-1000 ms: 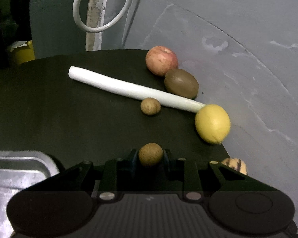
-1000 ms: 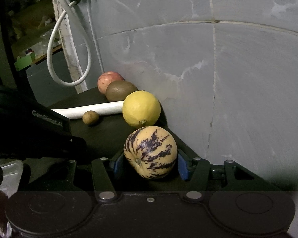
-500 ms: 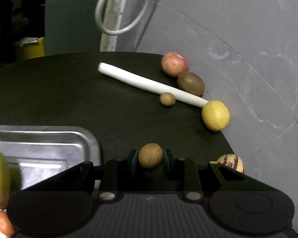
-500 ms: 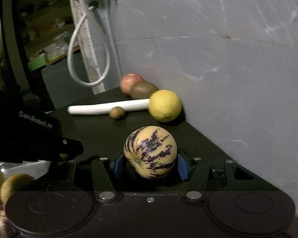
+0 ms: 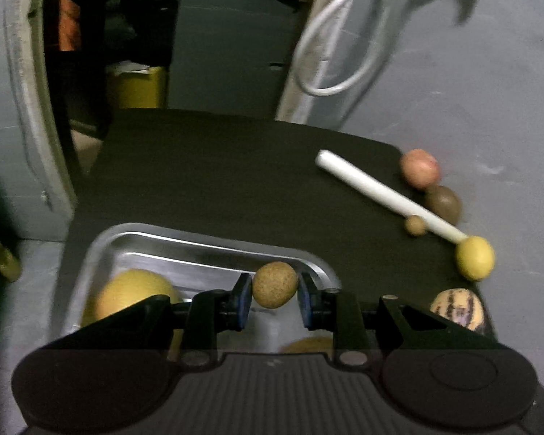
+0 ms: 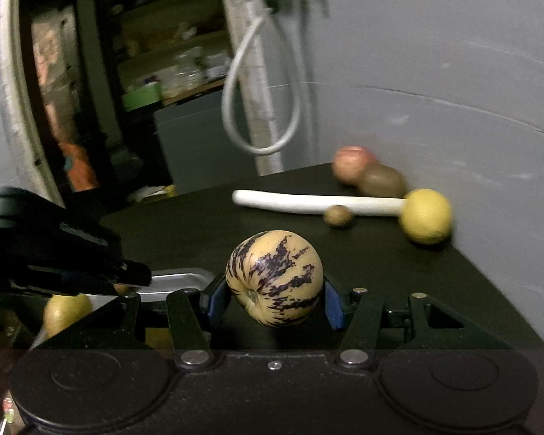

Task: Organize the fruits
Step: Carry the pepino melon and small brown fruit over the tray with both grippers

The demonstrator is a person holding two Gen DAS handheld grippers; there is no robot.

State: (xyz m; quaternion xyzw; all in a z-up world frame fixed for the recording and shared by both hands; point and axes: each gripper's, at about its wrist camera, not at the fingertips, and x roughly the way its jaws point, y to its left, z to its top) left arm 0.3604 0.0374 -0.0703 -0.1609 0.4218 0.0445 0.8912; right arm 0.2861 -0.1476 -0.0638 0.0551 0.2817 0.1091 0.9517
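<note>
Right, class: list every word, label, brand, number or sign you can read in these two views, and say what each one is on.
No text can be read in either view.
Left gripper: a faint pale mark on its black housing, seen from the right wrist, too blurred to read.
Small brown fruit, striped fruit, metal tray: no sticker or lettering shows.

1. The tray (image 5: 134,243) stands on the near left part of the table (image 5: 206,181).
2. The apple (image 5: 419,167), kiwi (image 5: 444,199) and lemon (image 5: 475,257) lie along the wall (image 5: 489,108) on the right.
3. The long stick (image 5: 384,194) lies just left of the kiwi, its near end touching the lemon.
4. A small round fruit (image 5: 415,224) lies beside the stick.
</note>
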